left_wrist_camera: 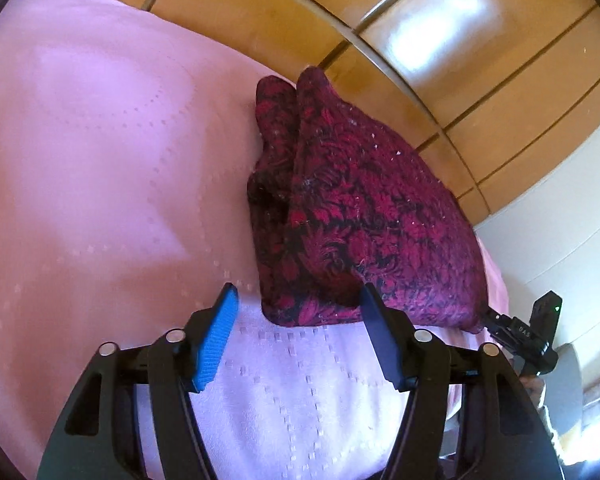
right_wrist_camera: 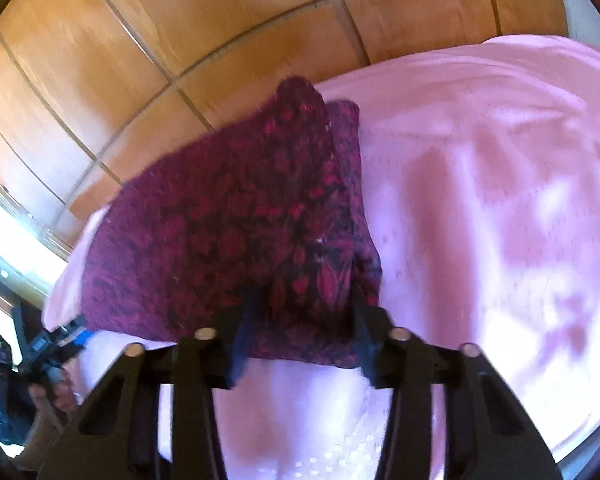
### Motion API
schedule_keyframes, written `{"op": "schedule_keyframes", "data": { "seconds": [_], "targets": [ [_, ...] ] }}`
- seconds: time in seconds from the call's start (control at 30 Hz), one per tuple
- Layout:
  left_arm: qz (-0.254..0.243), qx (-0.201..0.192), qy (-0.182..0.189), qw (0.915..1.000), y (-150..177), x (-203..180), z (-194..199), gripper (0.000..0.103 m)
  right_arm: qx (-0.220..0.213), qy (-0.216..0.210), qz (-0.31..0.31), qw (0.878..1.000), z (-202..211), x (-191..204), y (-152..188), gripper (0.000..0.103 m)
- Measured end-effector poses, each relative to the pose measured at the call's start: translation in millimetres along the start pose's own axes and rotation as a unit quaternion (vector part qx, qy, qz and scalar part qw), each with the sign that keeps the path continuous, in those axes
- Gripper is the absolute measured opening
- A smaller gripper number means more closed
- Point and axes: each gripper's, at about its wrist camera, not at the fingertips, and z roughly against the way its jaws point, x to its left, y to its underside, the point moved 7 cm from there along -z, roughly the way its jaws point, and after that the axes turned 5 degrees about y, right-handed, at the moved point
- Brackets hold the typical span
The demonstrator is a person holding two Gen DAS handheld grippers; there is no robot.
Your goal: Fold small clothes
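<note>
A wooden wardrobe (left_wrist_camera: 440, 60) with panelled doors fills the background in both wrist views, and its glossy surface carries a bright reflection in the left wrist view. In front of it lies a bed covered by a pink bedspread (left_wrist_camera: 100, 160) with a faint pattern of small woven squares, which occupies most of the lower field in each view. On the bedspread, near the edge that faces the wardrobe, rests the garment (left_wrist_camera: 360, 208), a dark red and black knit with a leaf-like pattern, doubled over so that a narrower layer shows along one side of a broader one. In the left wrist view the left gripper (left_wrist_camera: 300, 308) hovers at the near hem of the garment with its jaws spread wide, one blue pad (left_wrist_camera: 216, 344) exposed and nothing between the fingers; the right-hand finger tip overlaps the hem, though contact cannot be confirmed. In the right wrist view, which is blurred, the right gripper (right_wrist_camera: 300, 312) sits at the near edge of the garment with its jaws spread and the fabric lying between and over the fingertips; whether the cloth is pinched cannot be told. Each gripper appears small at the margin of the other's view.
</note>
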Motion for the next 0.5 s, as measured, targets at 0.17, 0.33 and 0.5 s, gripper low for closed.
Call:
{"op": "schedule_keyframes", "data": {
  "seconds": [0.17,0.33,0.5],
  "targets": [
    [-0.015,0.004,0.008,0.9998,-11,-13,4,0.015,-0.017,-0.013,-0.019,1.0,19,1,-12,0.011],
    [-0.007,-0.004,0.041,0.9991,-6,-26,33,0.013,-0.03,-0.04,-0.023,0.998,63,3,-8,0.01],
    [0.005,0.015,0.044,0.9989,25,-31,53,0.013,0.002,-0.051,-0.038,0.998,83,-5,22,0.01]
  ]
}}
